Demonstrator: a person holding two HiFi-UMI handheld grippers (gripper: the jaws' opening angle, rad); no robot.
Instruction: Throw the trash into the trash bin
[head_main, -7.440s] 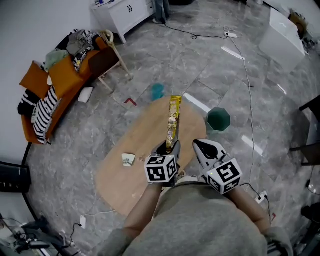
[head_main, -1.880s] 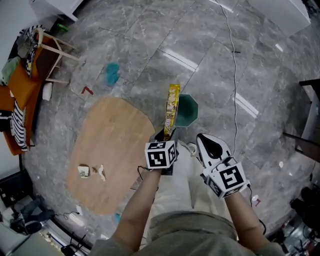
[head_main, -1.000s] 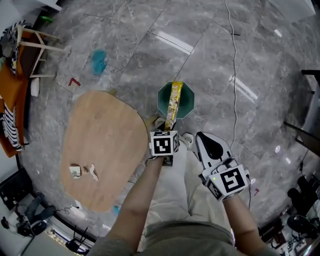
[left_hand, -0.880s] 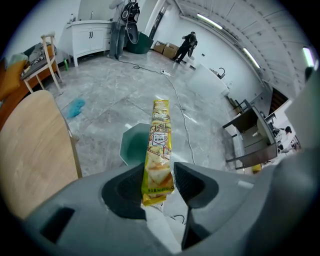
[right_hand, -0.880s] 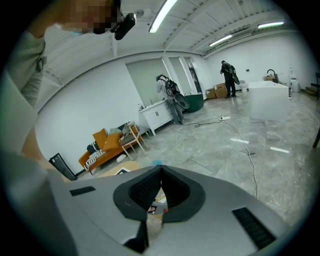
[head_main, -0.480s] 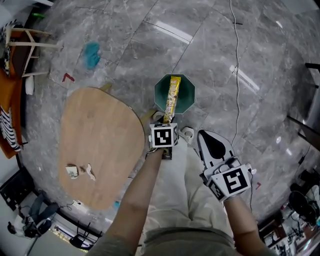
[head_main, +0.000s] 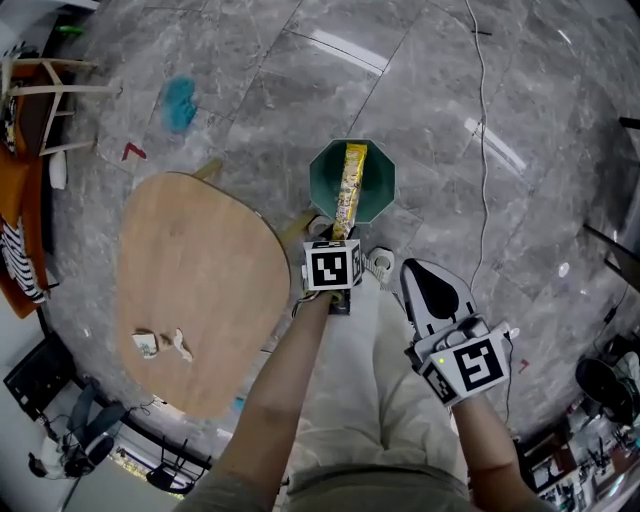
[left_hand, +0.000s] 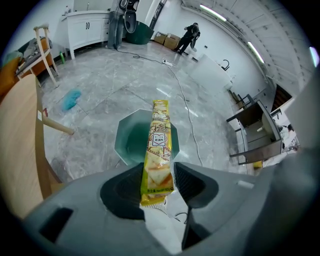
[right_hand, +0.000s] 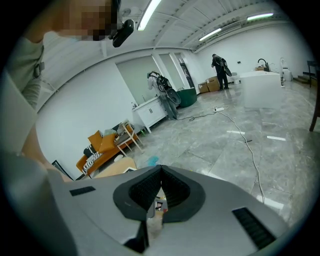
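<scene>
My left gripper (head_main: 341, 236) is shut on the lower end of a long yellow snack wrapper (head_main: 349, 190). The wrapper sticks out ahead of the jaws and lies over the mouth of the dark green octagonal trash bin (head_main: 322, 185) on the floor. In the left gripper view the wrapper (left_hand: 158, 150) is pinched between the pads of that gripper (left_hand: 159, 176), with the bin (left_hand: 131, 141) right behind it. My right gripper (head_main: 432, 290) hangs to the right of the bin, above the floor, its jaw tips together with nothing held (right_hand: 160, 172).
An oval wooden table (head_main: 200, 280) stands left of the bin, with small crumpled scraps (head_main: 160, 343) near its left edge. The person's shoes (head_main: 378, 263) stand just short of the bin. A blue cloth (head_main: 180, 103) and a white cable (head_main: 482, 150) lie on the grey floor.
Both grippers have sunk toward the floor. The wrapper's far end, earlier over the bin's near rim, now reaches across the bin's mouth. Earlier still, I stood at the table.
</scene>
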